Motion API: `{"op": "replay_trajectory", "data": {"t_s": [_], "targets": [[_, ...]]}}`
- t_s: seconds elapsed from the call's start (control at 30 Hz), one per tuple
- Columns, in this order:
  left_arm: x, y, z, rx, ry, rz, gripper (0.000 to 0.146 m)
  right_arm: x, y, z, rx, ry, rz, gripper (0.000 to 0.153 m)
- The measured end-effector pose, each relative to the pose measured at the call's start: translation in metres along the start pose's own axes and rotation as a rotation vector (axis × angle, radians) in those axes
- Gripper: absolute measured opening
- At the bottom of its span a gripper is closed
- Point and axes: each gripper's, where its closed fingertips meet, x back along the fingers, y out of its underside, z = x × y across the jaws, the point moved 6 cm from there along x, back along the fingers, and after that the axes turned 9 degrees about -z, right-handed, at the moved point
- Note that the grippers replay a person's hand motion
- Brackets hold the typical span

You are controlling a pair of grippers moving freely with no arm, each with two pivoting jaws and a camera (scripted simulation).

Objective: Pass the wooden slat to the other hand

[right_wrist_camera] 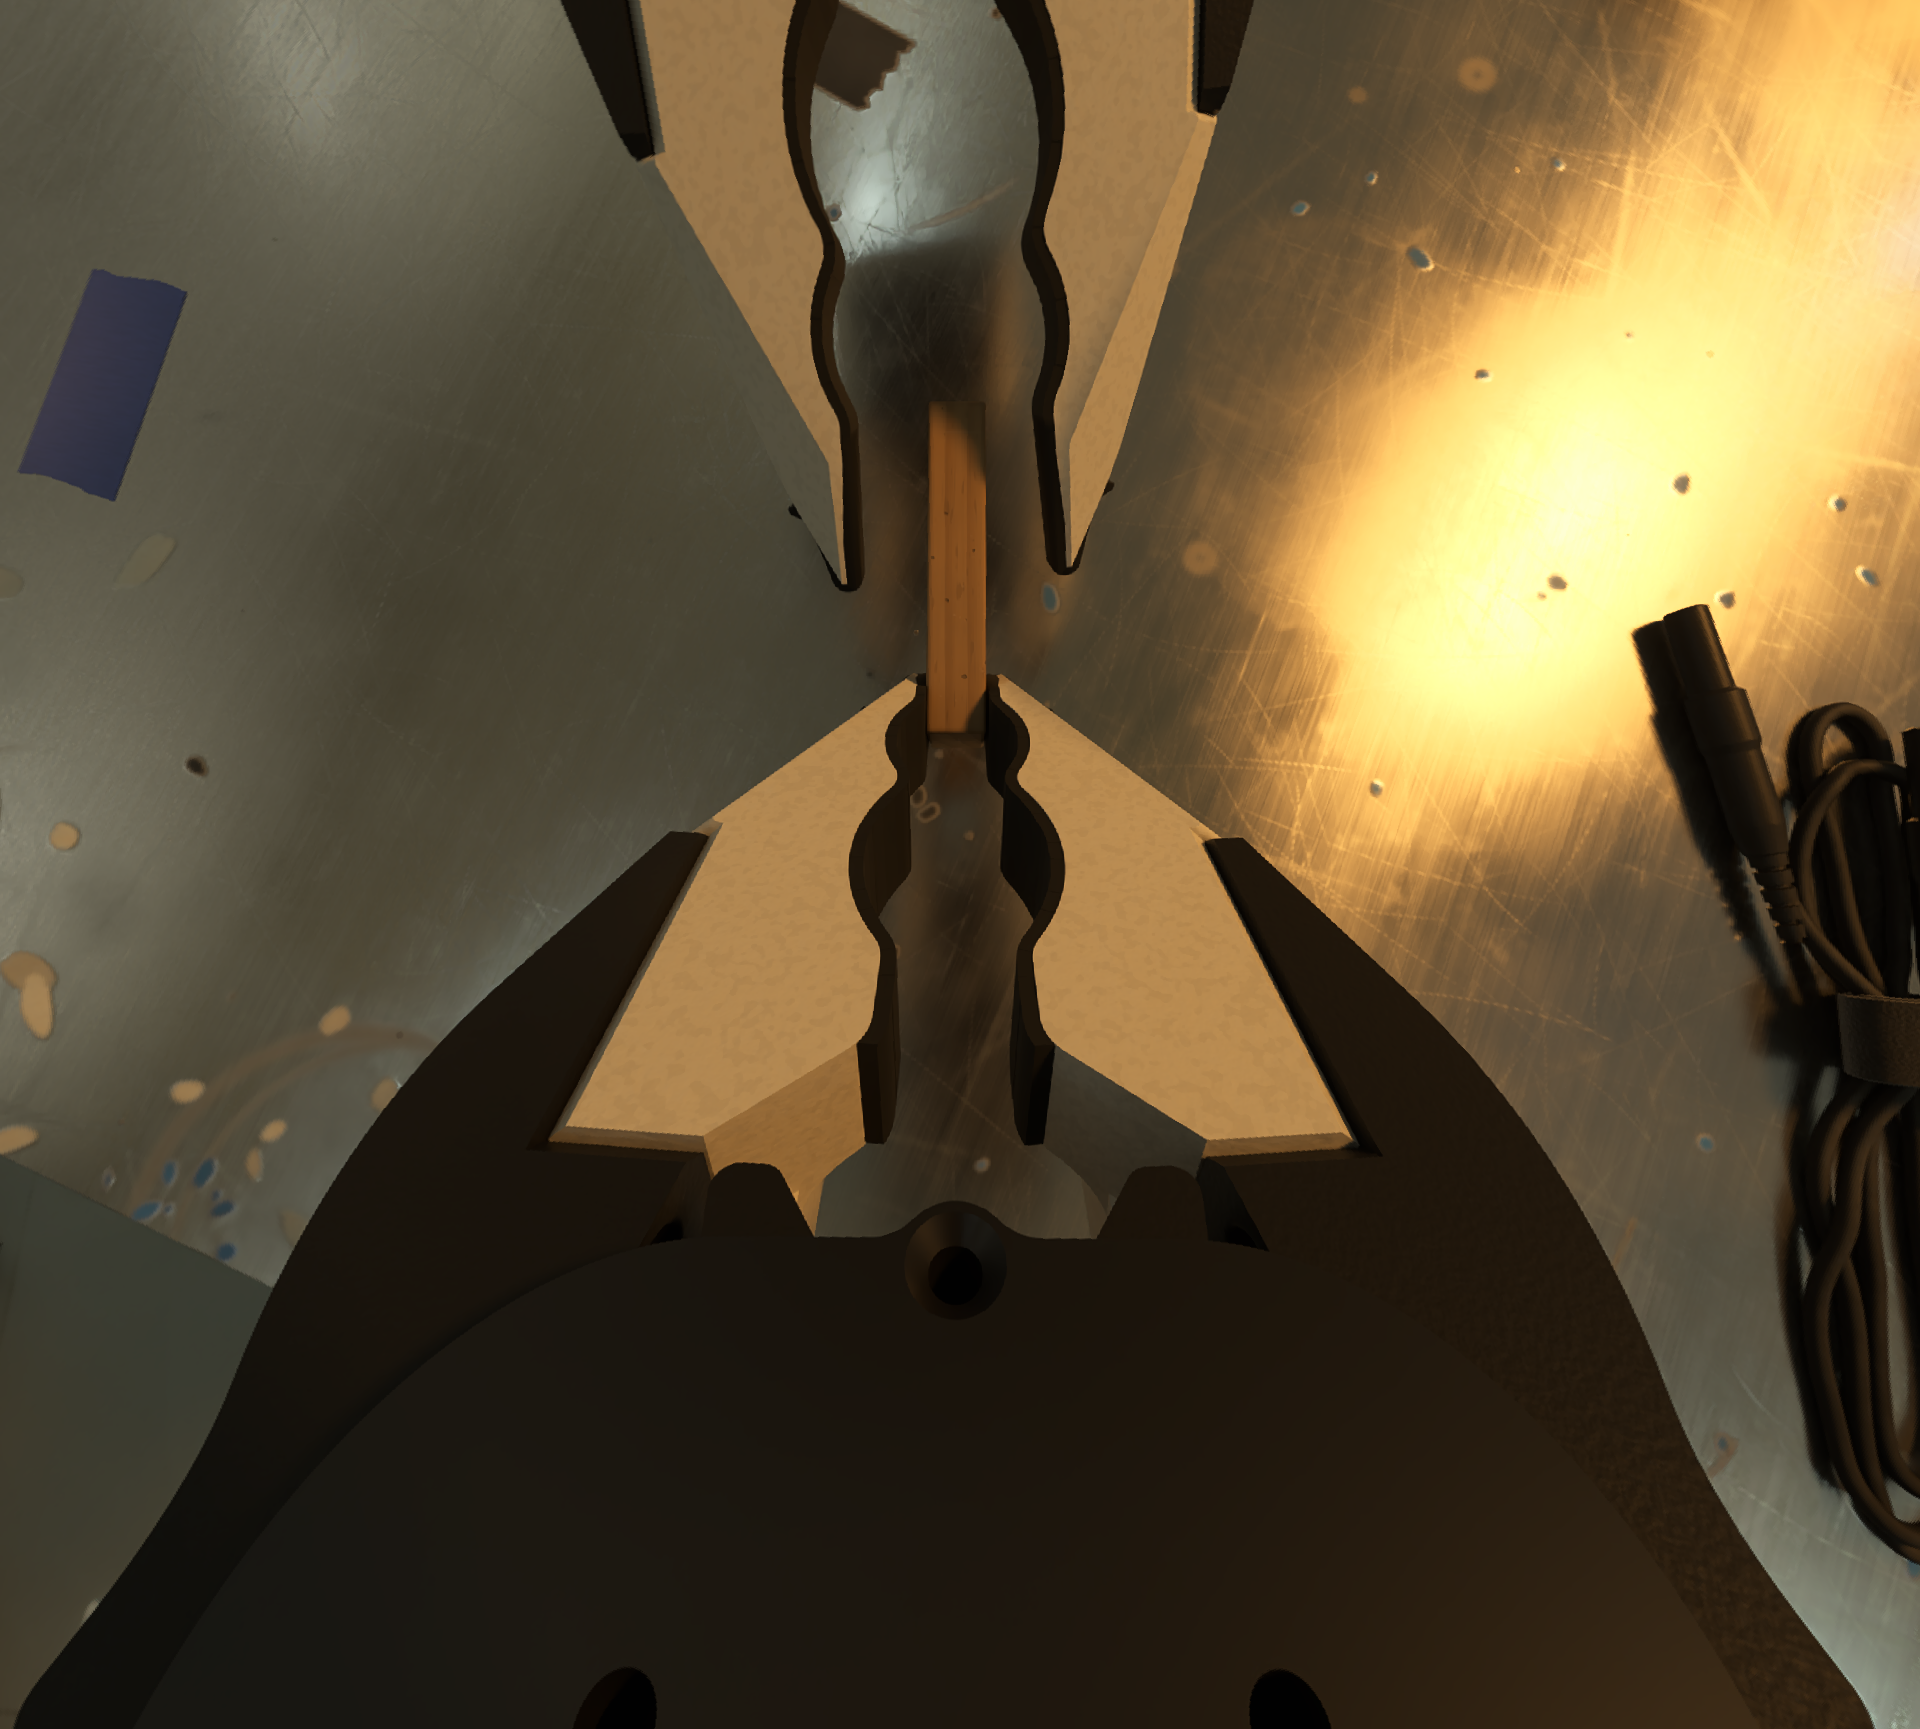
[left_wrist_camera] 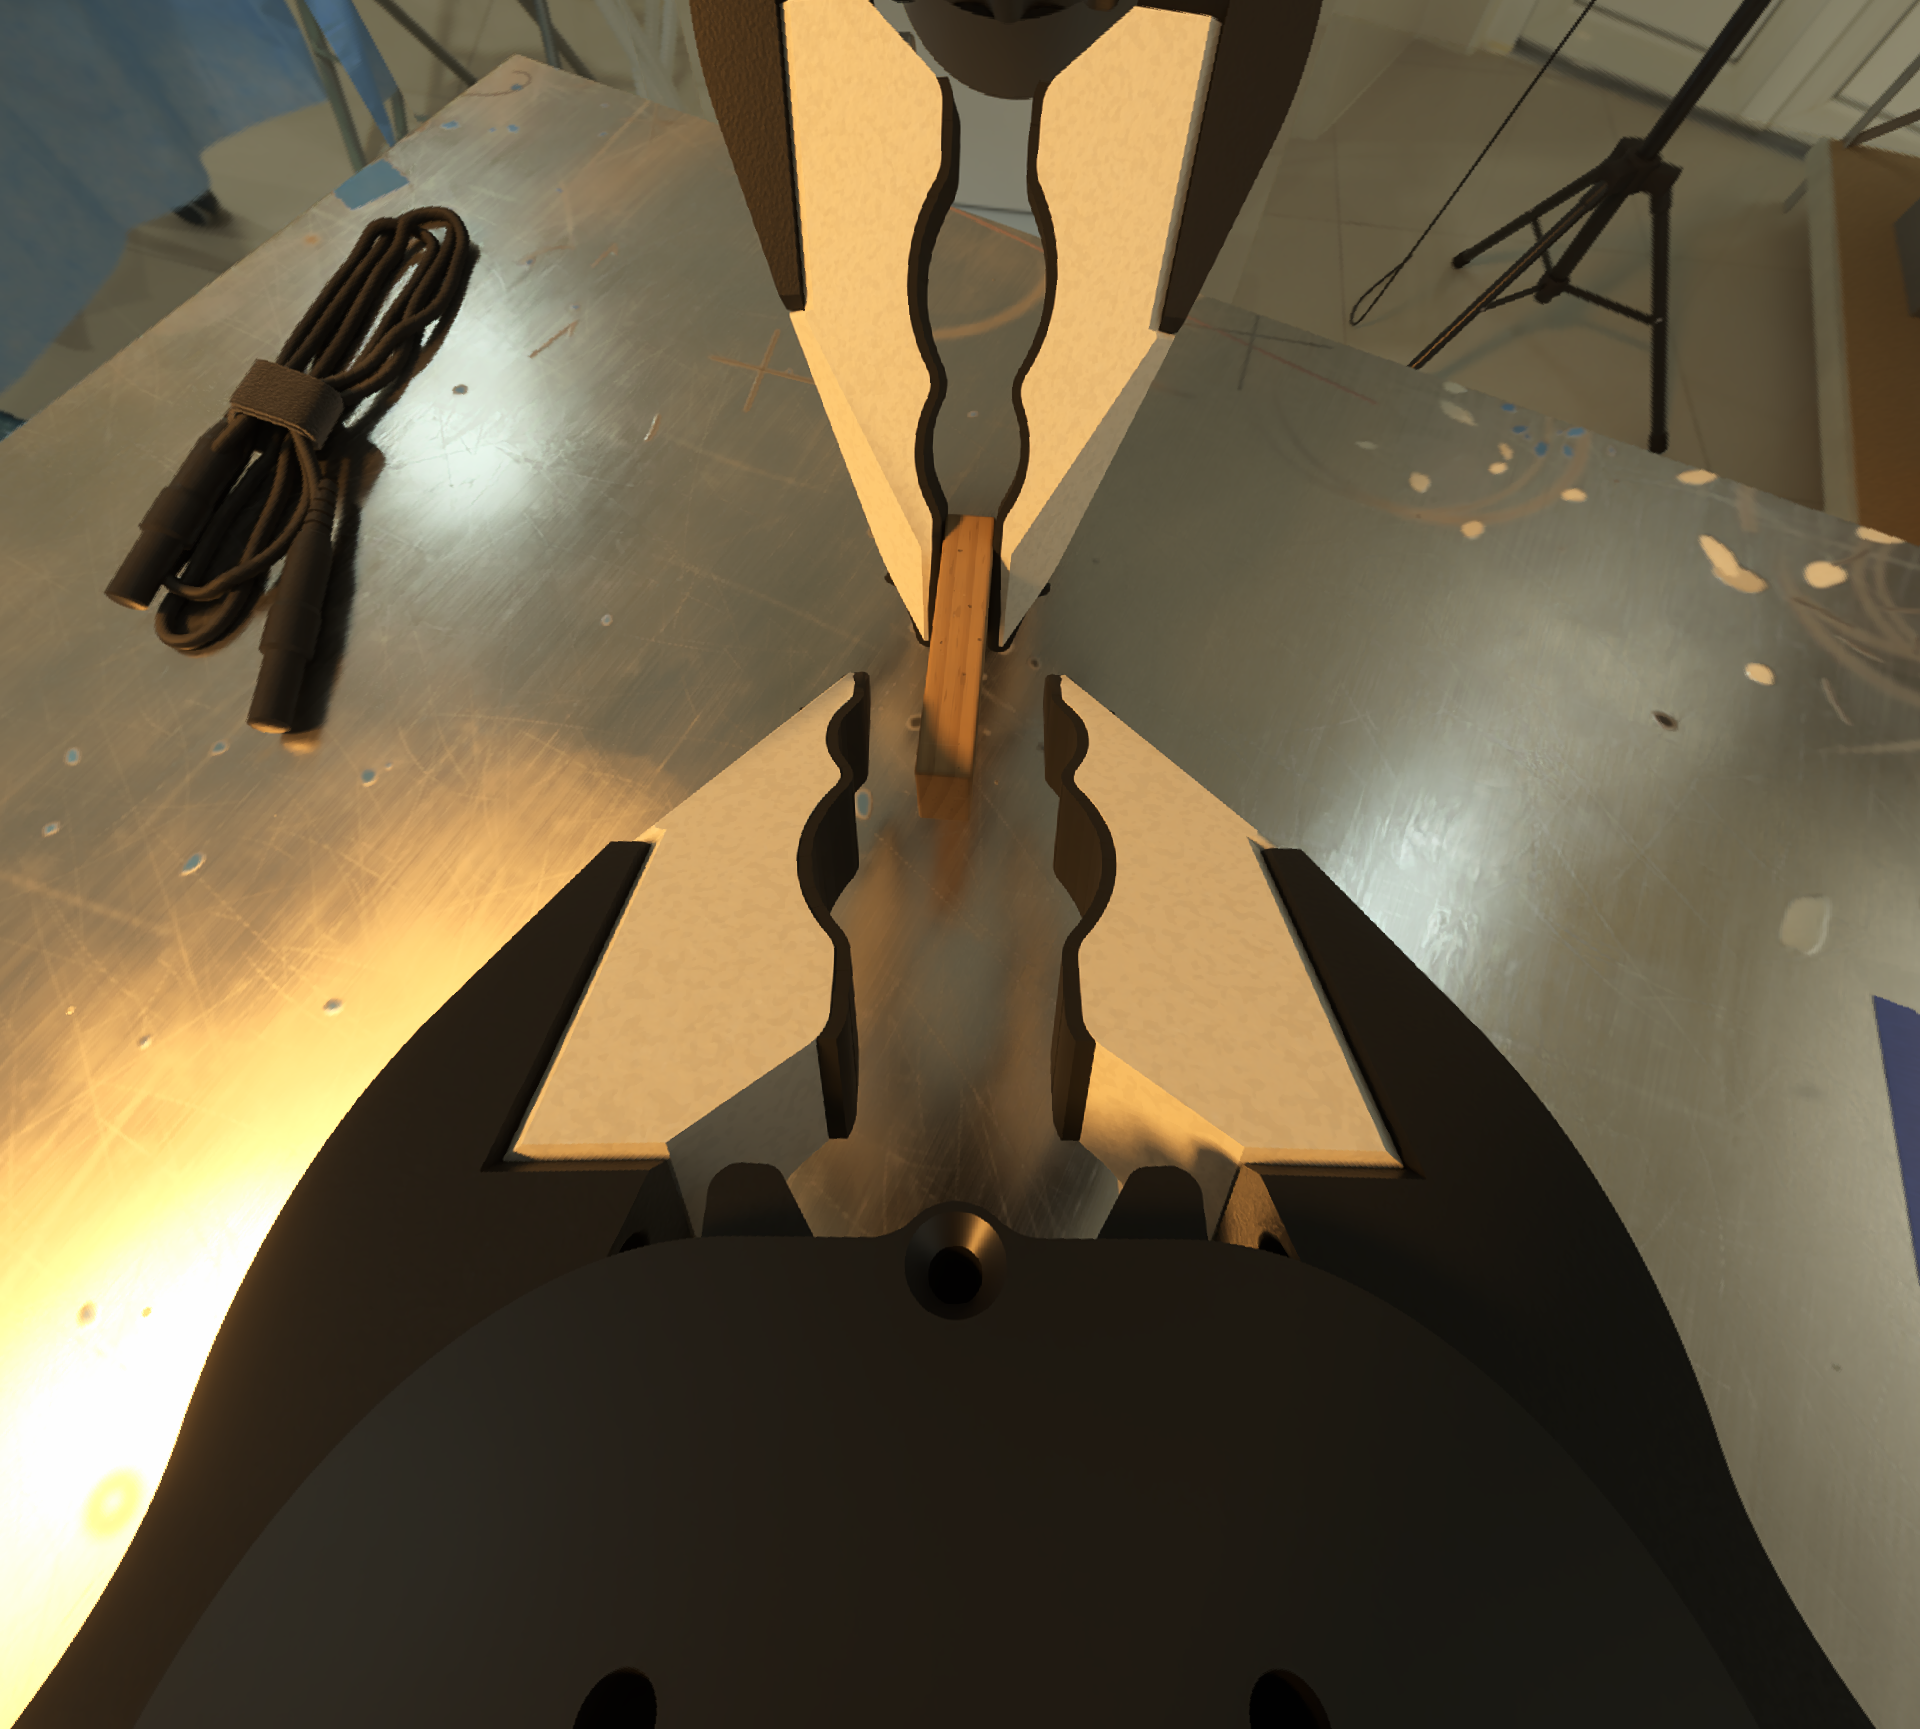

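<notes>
Right hand-held gripper [right_wrist_camera: 954, 692] pinches one end of the wooden slat [right_wrist_camera: 956, 567] above mid-bench [left_wrist_camera: 1455, 640]. Light, stiff, smooth: close your gaping left hand-held gripper [left_wrist_camera: 954, 692] on its free end.

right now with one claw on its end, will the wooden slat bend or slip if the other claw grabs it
The wooden slat looks straight though held only at one end by the right claw, so it is probably stiff and light. Its faces look flat and smooth, so it might slide or pivot. The left claw is open around it.
</notes>
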Motion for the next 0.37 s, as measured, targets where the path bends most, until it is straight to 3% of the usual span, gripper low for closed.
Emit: {"op": "replay_trajectory", "data": {"t_s": [0.37], "targets": [[0.0026, 0.0017, -0.0042, 0.01, 0.016, -0.022, 0.033, -0.001, 0.0014, 0.0017, 0.006, 0.03, -0.018, 0.009]]}}
